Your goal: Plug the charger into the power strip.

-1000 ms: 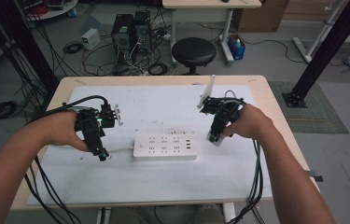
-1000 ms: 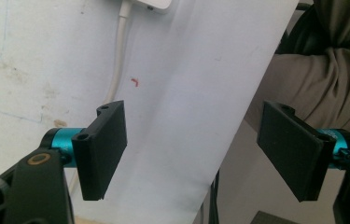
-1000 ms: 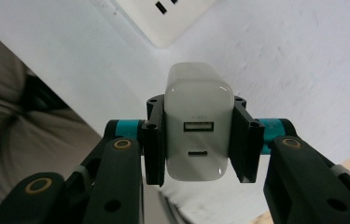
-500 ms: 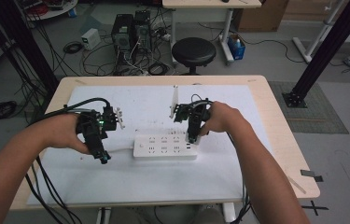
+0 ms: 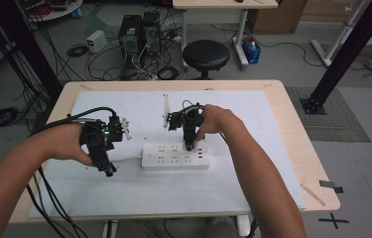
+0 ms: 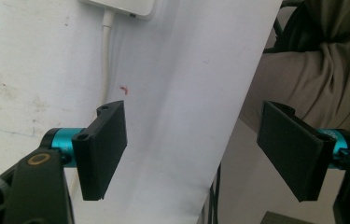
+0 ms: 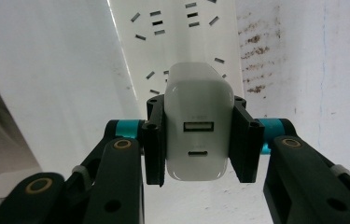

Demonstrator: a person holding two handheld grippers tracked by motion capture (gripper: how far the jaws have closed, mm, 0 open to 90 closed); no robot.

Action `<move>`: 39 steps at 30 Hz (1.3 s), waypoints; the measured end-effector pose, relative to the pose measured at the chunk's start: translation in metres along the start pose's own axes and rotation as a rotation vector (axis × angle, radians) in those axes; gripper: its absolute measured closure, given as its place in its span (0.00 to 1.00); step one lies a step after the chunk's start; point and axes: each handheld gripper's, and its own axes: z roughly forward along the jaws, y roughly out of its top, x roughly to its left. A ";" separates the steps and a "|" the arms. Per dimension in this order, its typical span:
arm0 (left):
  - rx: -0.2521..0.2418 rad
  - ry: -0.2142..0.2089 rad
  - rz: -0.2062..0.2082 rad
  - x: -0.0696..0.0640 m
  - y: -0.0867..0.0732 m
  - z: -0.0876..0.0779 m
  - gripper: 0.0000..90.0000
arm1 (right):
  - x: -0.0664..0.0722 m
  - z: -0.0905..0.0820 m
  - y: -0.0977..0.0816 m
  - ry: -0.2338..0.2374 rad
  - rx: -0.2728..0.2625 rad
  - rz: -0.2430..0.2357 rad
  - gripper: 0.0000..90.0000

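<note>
White charger clamped in right tool, moved over power strip (left tool agape).

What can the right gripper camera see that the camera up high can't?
Right gripper view alone: a white charger clamped between the gripper's black jaws, with two ports on its face, one wide and one small oval. From above the hand and gripper hide it.

High view alone: both forearms, the left gripper beside the strip's left end, a black stool and computer boxes on the floor.

Both: the white power strip under the right gripper, on the white table cover.
</note>
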 end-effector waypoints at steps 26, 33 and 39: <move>0.005 -0.005 0.003 0.007 0.002 0.006 0.27 | -0.012 0.016 0.008 -0.006 -0.024 -0.113 0.69; 0.006 -0.004 0.008 0.009 0.002 0.006 0.27 | -0.012 0.020 0.012 -0.006 -0.013 -0.134 0.69; 0.008 -0.008 0.009 0.009 0.003 0.008 0.27 | -0.012 0.021 0.013 0.000 -0.014 -0.127 0.69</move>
